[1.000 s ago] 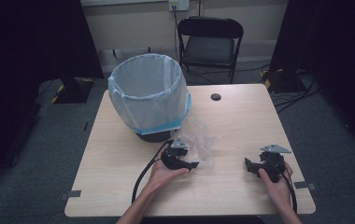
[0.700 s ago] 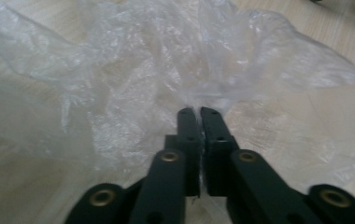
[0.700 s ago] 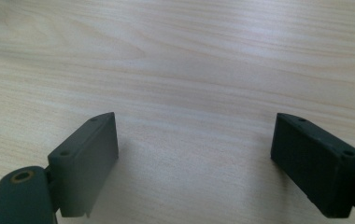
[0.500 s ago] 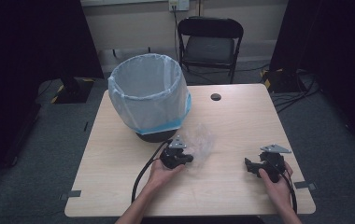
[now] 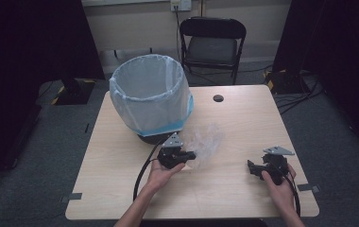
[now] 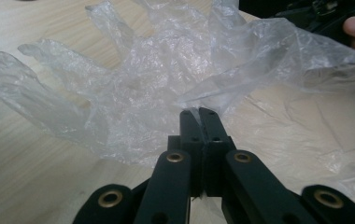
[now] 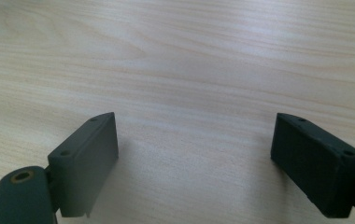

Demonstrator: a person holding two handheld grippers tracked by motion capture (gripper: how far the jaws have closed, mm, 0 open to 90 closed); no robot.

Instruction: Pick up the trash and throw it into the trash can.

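Observation:
A crumpled clear plastic glove point(image 5: 207, 141) lies on the wooden table point(image 5: 243, 123) in front of the bin. In the left gripper view the glove point(image 6: 133, 74) spreads its fingers to the left. My left gripper point(image 5: 192, 156) is shut on an edge of it, and a fold of the film is pinched between the closed tips point(image 6: 199, 113). At the table's right side, my right gripper point(image 5: 252, 166) rests low and points left. Its jaws stand wide open point(image 7: 194, 154) over bare wood with nothing between them.
A round bin point(image 5: 150, 97) lined with a pale bag stands at the table's back left, just behind the glove. A small dark hole point(image 5: 218, 98) sits near the far edge. A black folding chair point(image 5: 213, 42) stands beyond the table. Cables trail from both grippers.
My left gripper has shut on the glove and risen a little, pulling the film up with it. The right gripper has stayed put.

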